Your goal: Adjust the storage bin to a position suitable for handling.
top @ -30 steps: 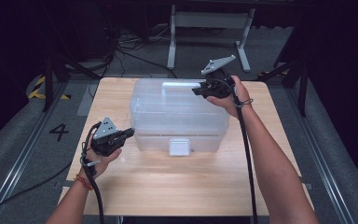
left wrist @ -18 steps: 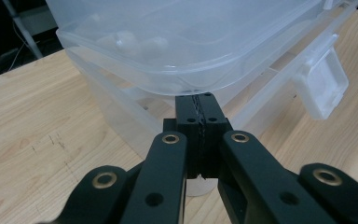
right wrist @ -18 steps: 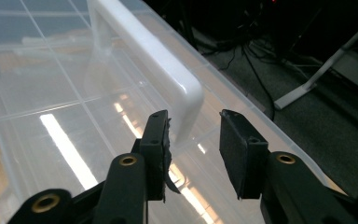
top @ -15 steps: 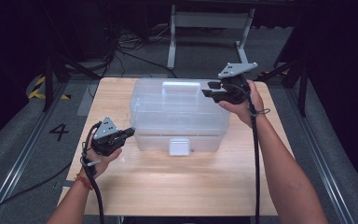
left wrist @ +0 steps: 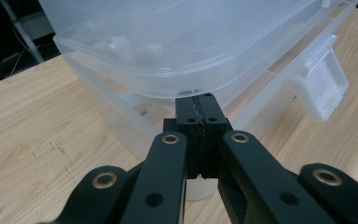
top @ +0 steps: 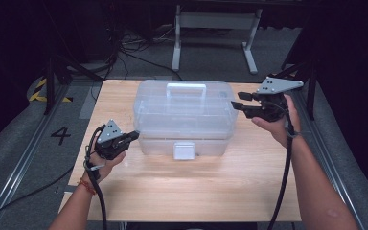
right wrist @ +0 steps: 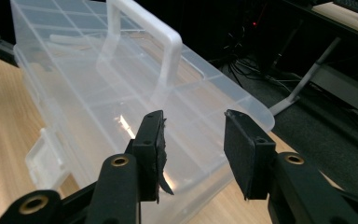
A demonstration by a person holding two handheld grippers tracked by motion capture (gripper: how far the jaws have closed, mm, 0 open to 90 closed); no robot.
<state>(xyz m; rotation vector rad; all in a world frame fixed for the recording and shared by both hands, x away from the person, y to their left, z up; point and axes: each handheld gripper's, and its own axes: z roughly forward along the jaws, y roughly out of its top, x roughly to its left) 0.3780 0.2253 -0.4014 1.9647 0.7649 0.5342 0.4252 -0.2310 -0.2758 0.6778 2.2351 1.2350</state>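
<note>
I see the clear plastic storage box (top: 184, 117) sitting in the middle of the high view, on the wooden table (top: 191, 191), its lid down, its white carry handle (top: 186, 88) on top and its white front latch (top: 183, 149) facing the bottom of the frame.

My left gripper (top: 133, 136) is at the lower left of the box, jaws pressed together with nothing between them. In the left gripper view the closed tips (left wrist: 201, 108) sit right at the lip of the lid, at the box's corner; I cannot tell whether they touch it.

My right gripper (top: 236, 99) is held at the right of the frame, just beside the box's right end. Its jaws have just been opening and now stand apart. In the right gripper view the gap (right wrist: 193, 140) holds nothing, and the lid and handle (right wrist: 144, 46) lie beyond it.
</note>
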